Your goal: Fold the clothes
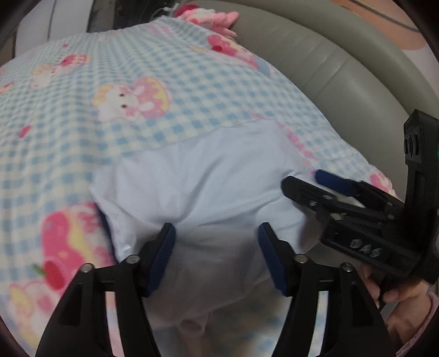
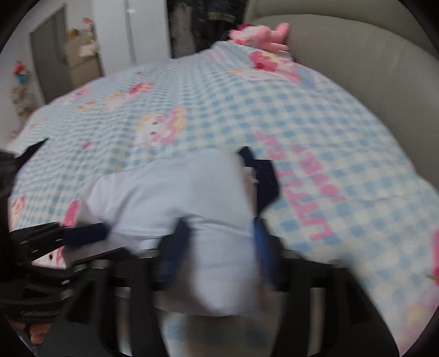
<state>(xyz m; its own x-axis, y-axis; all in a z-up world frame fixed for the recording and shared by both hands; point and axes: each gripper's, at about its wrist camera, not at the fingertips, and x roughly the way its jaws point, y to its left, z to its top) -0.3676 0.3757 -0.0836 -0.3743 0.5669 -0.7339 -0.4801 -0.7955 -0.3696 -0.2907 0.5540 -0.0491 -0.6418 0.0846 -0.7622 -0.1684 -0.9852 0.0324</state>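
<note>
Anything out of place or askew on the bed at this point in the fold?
Only the pale blue garment: bunched and creased on the checked blanket, not flat, with a dark navy part sticking out at one edge. The right wrist view is blurred.

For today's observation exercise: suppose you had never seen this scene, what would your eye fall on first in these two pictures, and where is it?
First, the pale blue garment, bunched in the middle of a blue checked blanket printed with pink cartoon figures. Next, the two black grippers with blue pads at its near edge: the left gripper straddles the cloth with jaws apart, the right gripper likewise, beside it. A pink plush toy lies at the blanket's far end, by a grey cushion.
</note>
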